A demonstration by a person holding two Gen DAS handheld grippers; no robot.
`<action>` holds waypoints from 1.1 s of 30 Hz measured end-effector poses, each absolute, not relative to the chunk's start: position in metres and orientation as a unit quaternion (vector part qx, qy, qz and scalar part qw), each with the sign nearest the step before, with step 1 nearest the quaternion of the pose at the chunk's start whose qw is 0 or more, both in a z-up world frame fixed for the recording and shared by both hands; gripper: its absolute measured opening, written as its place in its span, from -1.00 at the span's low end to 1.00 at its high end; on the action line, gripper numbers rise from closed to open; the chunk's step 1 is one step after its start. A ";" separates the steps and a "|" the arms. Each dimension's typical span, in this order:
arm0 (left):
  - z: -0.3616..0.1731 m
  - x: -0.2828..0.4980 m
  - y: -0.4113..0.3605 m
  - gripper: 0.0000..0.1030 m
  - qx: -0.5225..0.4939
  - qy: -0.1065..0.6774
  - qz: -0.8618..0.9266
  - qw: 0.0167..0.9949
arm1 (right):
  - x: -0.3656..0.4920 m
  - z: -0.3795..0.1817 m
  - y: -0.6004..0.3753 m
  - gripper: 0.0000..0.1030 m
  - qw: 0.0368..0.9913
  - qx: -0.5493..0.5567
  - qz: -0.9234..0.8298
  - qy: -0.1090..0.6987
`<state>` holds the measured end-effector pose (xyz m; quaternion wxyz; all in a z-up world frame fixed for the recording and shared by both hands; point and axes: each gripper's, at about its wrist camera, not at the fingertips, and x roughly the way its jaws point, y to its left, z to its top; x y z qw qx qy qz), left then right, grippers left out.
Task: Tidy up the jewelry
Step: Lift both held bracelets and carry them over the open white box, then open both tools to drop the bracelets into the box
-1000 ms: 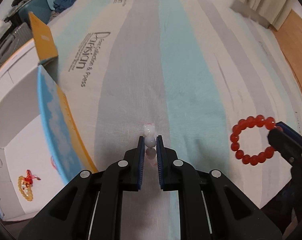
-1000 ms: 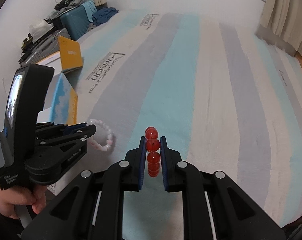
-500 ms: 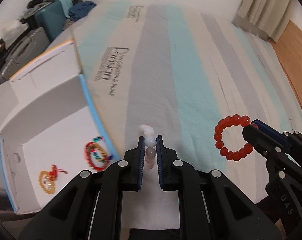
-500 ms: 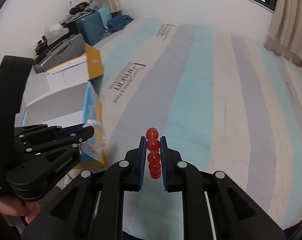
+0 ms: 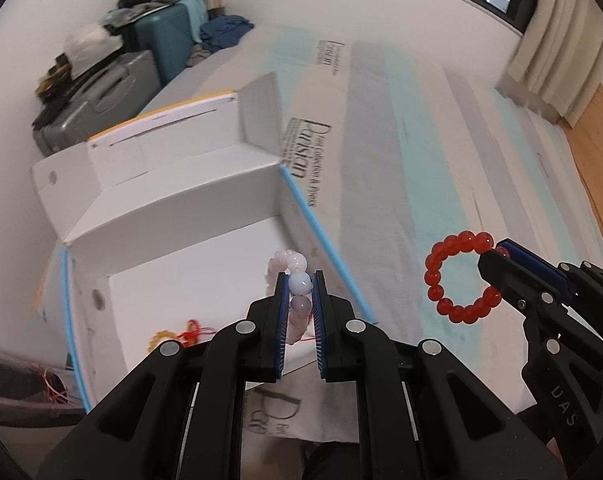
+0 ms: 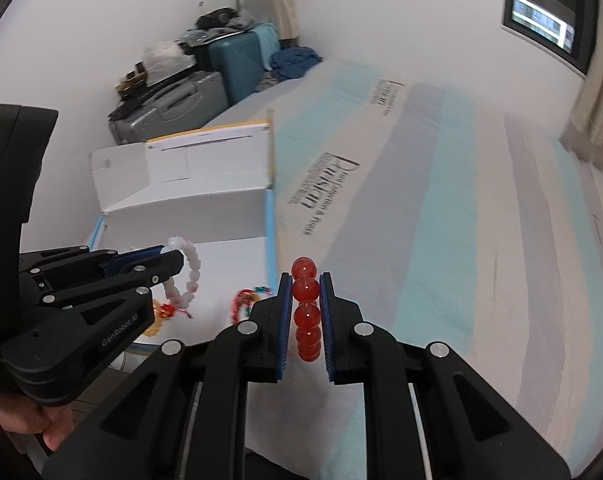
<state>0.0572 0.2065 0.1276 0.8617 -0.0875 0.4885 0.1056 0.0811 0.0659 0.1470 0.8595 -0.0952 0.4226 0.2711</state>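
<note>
Both grippers are carrying bracelets toward the box (image 5: 173, 216): the left gripper (image 5: 299, 292) is clamping the pink bracelet (image 5: 289, 268) over it, the right gripper (image 6: 306, 296) is clamping the red bracelet (image 6: 306, 308) beside it; releasing inside comes next.

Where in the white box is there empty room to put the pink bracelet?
The white box floor is bare toward its far wall. The near end is crowded: a yellow bracelet with red tassel and a multicolored bracelet lie there. The pink bracelet hangs from the left gripper.
</note>
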 end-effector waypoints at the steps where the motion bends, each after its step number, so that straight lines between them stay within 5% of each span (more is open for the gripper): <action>1: 0.127 0.054 0.212 -0.79 -0.089 0.489 0.108 0.861 | 0.077 0.148 0.075 -0.76 0.858 -0.097 0.275 0.422; 33: 0.006 0.012 0.348 -0.79 -0.161 0.568 0.166 0.790 | 0.083 0.027 0.225 -0.75 0.782 -0.155 0.310 0.518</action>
